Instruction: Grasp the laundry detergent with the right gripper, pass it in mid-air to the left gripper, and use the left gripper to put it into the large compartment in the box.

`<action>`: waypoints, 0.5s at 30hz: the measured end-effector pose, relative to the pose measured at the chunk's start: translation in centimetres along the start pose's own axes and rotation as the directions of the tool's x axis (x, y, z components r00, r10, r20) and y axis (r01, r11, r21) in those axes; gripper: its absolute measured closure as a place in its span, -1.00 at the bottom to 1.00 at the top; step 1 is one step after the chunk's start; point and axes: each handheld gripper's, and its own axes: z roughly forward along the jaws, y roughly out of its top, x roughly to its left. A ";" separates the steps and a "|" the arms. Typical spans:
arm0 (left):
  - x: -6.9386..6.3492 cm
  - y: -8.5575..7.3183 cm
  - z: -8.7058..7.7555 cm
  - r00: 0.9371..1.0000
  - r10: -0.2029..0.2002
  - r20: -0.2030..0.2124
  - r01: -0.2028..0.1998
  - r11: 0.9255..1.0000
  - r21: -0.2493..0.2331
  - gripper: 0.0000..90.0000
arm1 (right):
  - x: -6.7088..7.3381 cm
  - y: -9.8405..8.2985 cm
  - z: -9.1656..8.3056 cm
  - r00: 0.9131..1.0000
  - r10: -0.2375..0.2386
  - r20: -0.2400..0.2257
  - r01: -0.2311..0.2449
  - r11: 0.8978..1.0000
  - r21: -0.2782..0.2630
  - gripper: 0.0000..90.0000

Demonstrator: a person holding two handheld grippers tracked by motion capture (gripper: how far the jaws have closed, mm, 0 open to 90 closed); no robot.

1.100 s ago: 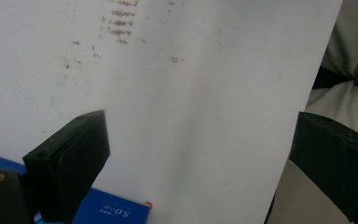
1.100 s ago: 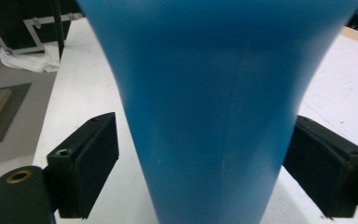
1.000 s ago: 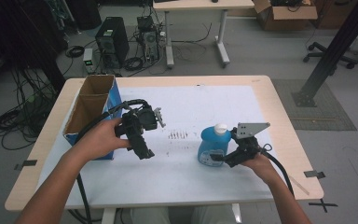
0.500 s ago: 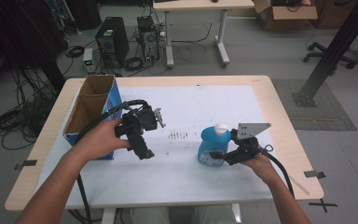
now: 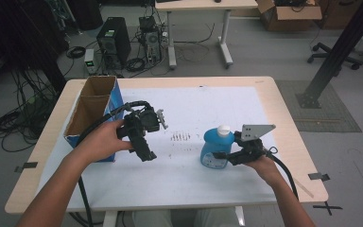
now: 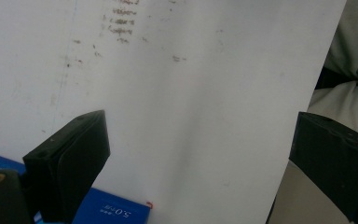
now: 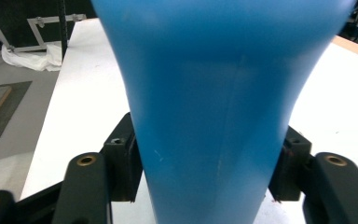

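Observation:
A blue bottle [image 5: 213, 152] with a white cap [image 5: 223, 129] stands on the white table cover, right of centre. My right gripper [image 5: 220, 155] is shut on its lower body from the right. In the right gripper view the bottle [image 7: 205, 93] sits between the two black pads [image 7: 121, 161], which press on both its sides. My left gripper [image 5: 146, 152] is held above the table left of centre, jaws pointing down and open. In the left gripper view its fingers [image 6: 74, 154] stand wide apart over the bare white cover, with nothing between them.
An open cardboard box [image 5: 93, 109] with blue sides stands at the table's left edge; its blue corner [image 6: 107, 212] appears under the left jaw. Small dark marks [image 5: 180, 137] dot the white cover [image 5: 203, 104] between the grippers. The near table edge [image 5: 170, 203] is at the bottom.

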 end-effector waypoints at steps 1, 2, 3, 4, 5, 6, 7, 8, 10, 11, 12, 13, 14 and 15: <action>0.0 0.0 0.0 1.000 -0.001 -0.002 0.001 1.000 0.000 -0.89 | 0.0 0.0 0.0 1.000 -0.007 -0.004 0.007 1.000 -0.001 -0.06; 0.0 0.0 0.0 1.000 -0.001 -0.001 0.001 1.000 0.000 -0.88 | 0.1 0.0 0.0 1.000 -0.012 -0.004 0.012 1.000 -0.002 -0.05; 0.0 0.0 0.1 1.000 -0.001 -0.001 0.001 1.000 -0.002 -0.89 | 0.1 0.0 0.0 1.000 -0.018 -0.002 0.018 1.000 -0.002 -0.05; 0.0 0.0 0.1 1.000 0.000 0.000 0.000 1.000 0.000 -0.88 | 0.1 0.0 0.0 1.000 -0.020 -0.001 0.020 1.000 -0.003 -0.04; 0.0 0.0 0.1 1.000 0.001 0.000 -0.001 1.000 0.000 -0.89 | 0.1 0.0 0.0 1.000 -0.022 0.000 0.022 1.000 -0.003 -0.04; 0.0 0.0 0.1 1.000 0.001 0.000 -0.001 1.000 0.000 -0.88 | 0.1 0.0 0.0 1.000 -0.022 0.000 0.022 1.000 -0.003 -0.04; 0.0 0.0 0.1 1.000 0.000 0.000 0.000 1.000 0.000 -0.88 | 0.1 0.0 0.0 1.000 -0.024 0.001 0.024 1.000 -0.004 -0.03; 0.0 0.0 0.0 1.000 -0.001 -0.001 0.001 1.000 0.000 -0.88 | 0.3 0.1 0.0 0.999 -0.032 0.004 0.032 0.999 -0.001 -0.03; 0.1 0.0 -0.1 1.000 0.000 -0.003 0.000 1.000 0.000 -0.88 | 0.3 0.2 0.0 0.999 -0.035 0.005 0.035 0.999 0.002 -0.02; 0.1 0.0 -0.1 1.000 -0.002 -0.004 0.002 1.000 -0.001 -0.88 | 0.3 0.2 -0.1 0.999 -0.032 0.003 0.032 0.999 0.005 -0.02; 0.1 0.0 -0.1 1.000 -0.002 -0.004 0.002 1.000 -0.001 -0.88 | 0.3 0.2 -0.1 0.999 -0.032 0.003 0.032 0.999 0.005 -0.02; 0.1 0.0 -0.2 1.000 -0.001 -0.005 0.001 1.000 -0.001 -0.88 | 0.2 0.2 -0.2 1.000 -0.028 -0.005 0.028 1.000 0.008 -0.02; 0.1 0.0 -0.4 1.000 -0.003 -0.006 0.003 1.000 -0.006 -0.88 | 0.2 0.3 -0.3 1.000 -0.022 -0.011 0.022 1.000 0.009 -0.02; 0.1 0.1 -0.5 1.000 -0.004 -0.006 0.004 1.000 -0.008 -0.88 | 0.2 0.4 -0.5 1.000 -0.020 -0.018 0.020 1.000 0.003 -0.02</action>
